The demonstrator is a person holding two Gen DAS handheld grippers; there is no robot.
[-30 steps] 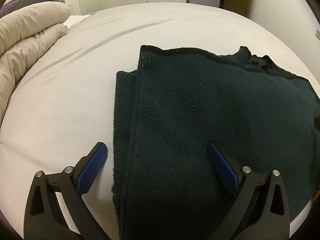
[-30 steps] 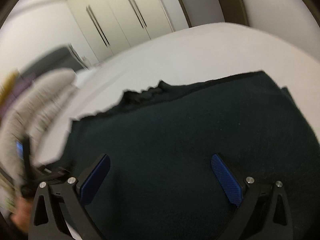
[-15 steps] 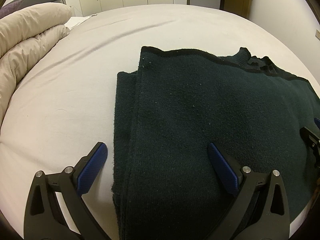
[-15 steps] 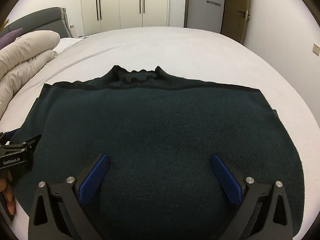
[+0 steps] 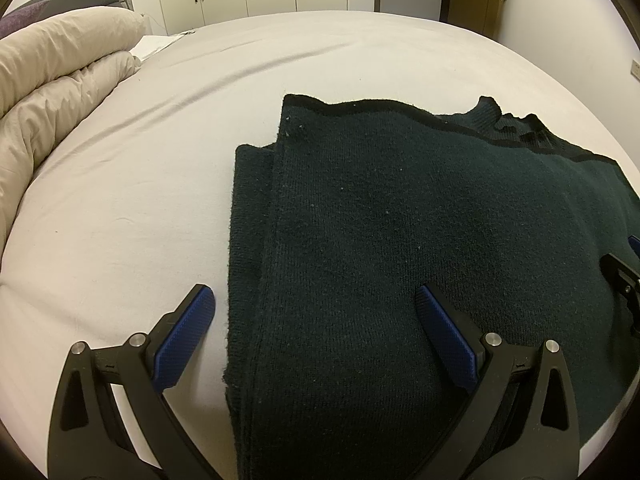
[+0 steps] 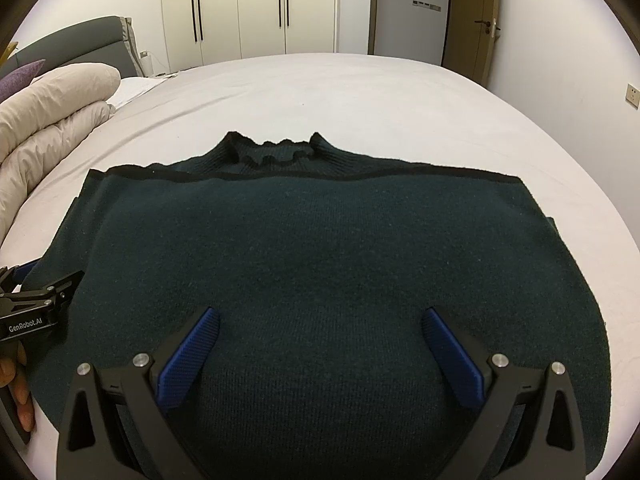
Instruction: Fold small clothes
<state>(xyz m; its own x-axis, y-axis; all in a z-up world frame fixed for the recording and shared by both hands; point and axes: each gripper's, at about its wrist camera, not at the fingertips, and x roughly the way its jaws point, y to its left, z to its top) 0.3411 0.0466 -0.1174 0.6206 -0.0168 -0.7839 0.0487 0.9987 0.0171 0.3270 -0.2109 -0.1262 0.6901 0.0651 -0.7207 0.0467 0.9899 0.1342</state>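
Note:
A dark green knit sweater (image 6: 320, 248) lies flat on the white bed, sleeves folded in, its ruffled collar (image 6: 276, 152) at the far side. It also shows in the left wrist view (image 5: 400, 240). My left gripper (image 5: 316, 312) is open and empty, hovering over the sweater's left edge near the front; one finger is over the sheet, the other over the knit. It also shows at the left edge of the right wrist view (image 6: 36, 296). My right gripper (image 6: 320, 328) is open and empty above the sweater's near middle.
A rolled beige duvet (image 5: 60, 80) lies at the left of the bed (image 5: 140, 200). A grey headboard (image 6: 76, 48) stands behind it. Wardrobe doors (image 6: 260, 4) and a room door (image 6: 472, 12) are at the back wall.
The right gripper swung from the sweater's left side to face its middle squarely, then steadied. The left gripper has barely moved. Both stay open.

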